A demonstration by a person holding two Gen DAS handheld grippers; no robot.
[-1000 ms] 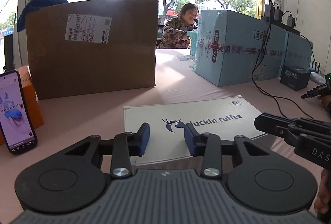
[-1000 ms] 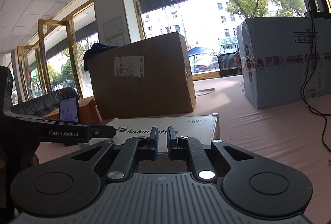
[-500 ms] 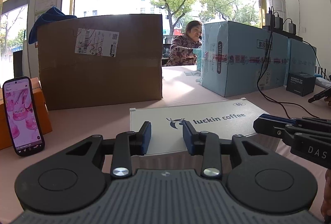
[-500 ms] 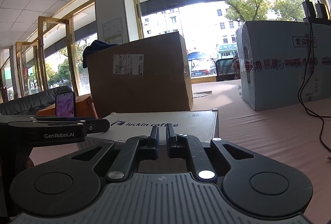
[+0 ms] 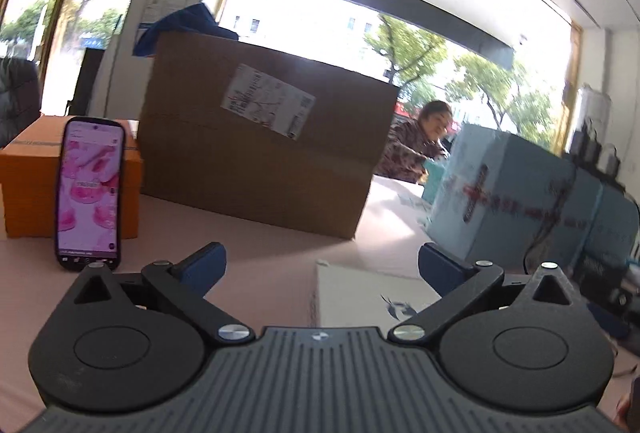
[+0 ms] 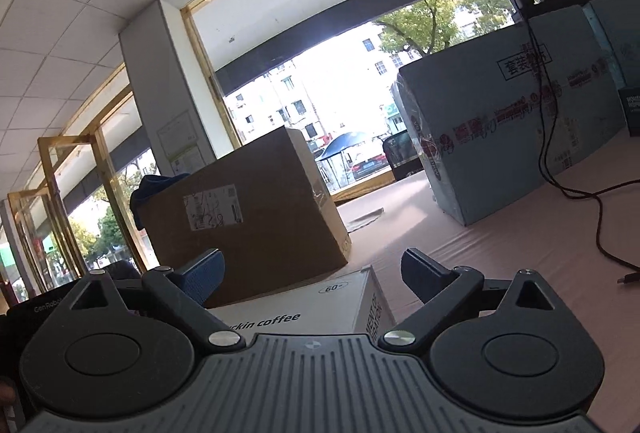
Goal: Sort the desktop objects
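Both grippers released, empty. White coffee box [image 5: 360, 293] just ahead-right of left gripper [image 5: 322, 265]; box [image 6: 320, 301] directly ahead of right gripper [image 6: 312, 273].

A brown carton [image 5: 264, 149] fills my worktop's [image 5: 260, 257] far edge; a phone [image 5: 89, 191] leans (screen lit) against an orange box [image 5: 24, 177] leftward.

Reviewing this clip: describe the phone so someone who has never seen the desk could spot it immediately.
Start at the big brown cardboard box with the shipping label, at the back of the pink table. To its left sits a smaller orange box; the phone stands upright against its front. It is the only lit screen there, glowing pink inside a dark case.
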